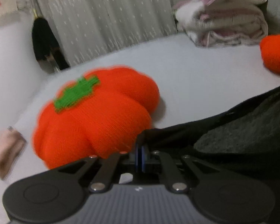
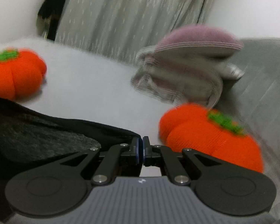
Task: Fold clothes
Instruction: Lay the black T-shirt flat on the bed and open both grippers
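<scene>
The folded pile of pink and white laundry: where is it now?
The folded laundry pile lies at the bed's far right, against the grey curtain, just behind the right-hand orange pumpkin cushion.

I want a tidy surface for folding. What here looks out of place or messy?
Two orange pumpkin cushions sit on the pale surface flanking the black garment held by both grippers. Behind, a loose, rumpled pile of pale and pink laundry leans unevenly. No visible spill or damage.

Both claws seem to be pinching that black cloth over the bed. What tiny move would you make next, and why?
Probably lower the black garment onto the bare sheet between the two orange pumpkin cushions. The left gripper and right gripper each pinch an edge, and that gap looks free.
</scene>
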Tool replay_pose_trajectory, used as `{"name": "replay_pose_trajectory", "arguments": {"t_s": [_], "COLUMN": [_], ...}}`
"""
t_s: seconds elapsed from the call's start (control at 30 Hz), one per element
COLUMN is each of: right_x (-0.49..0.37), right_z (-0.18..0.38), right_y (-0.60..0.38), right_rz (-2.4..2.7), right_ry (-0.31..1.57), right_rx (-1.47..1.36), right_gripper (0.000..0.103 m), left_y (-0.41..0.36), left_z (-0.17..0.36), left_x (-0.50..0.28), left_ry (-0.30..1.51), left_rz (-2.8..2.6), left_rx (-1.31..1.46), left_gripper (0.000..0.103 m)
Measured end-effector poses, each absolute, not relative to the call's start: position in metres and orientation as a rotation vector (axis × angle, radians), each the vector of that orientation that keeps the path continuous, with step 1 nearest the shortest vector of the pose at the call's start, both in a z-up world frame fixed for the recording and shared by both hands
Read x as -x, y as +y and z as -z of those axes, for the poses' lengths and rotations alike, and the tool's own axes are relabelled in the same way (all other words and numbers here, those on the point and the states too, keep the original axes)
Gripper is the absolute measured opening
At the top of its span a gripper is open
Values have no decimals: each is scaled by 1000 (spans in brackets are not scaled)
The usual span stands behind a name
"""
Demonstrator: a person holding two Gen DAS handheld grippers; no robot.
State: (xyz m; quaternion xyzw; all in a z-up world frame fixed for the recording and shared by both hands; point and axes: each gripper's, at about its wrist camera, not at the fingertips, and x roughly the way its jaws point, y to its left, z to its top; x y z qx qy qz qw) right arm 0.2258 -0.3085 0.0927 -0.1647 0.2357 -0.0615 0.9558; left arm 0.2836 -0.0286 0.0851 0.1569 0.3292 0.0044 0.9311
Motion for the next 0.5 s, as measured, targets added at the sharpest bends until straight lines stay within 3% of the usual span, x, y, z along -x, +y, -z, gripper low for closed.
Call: {"name": "replay_pose_trajectory", "arguments": {"t_s": [0.13,0.2,0.27,0.4,0.5], "right_x": [-244,-247,-249,-240,-222], "right_z": [-53,-41,-44,-60,-69], "right_y": [-303,-299,-302,-320,-334], "right_rz": [128,141,133,171,196], "right_ry": [551,575,582,514,510], "right_rx": [359,358,324,264,242], "right_gripper": [4,4,11,42,42], "left_y": [-27,-21,-9,26,53], "left_z": [-56,-59,-69,-85,-91], "left_x": [-302,-305,-300,-288,-270], "left_ry": [701,691,664,632,646], "left_rz": [-12,-24,-18,-53,-80], "left_rx": [-315,-277,-229,-152,-103], "left_gripper": [17,45,45,52,52]}}
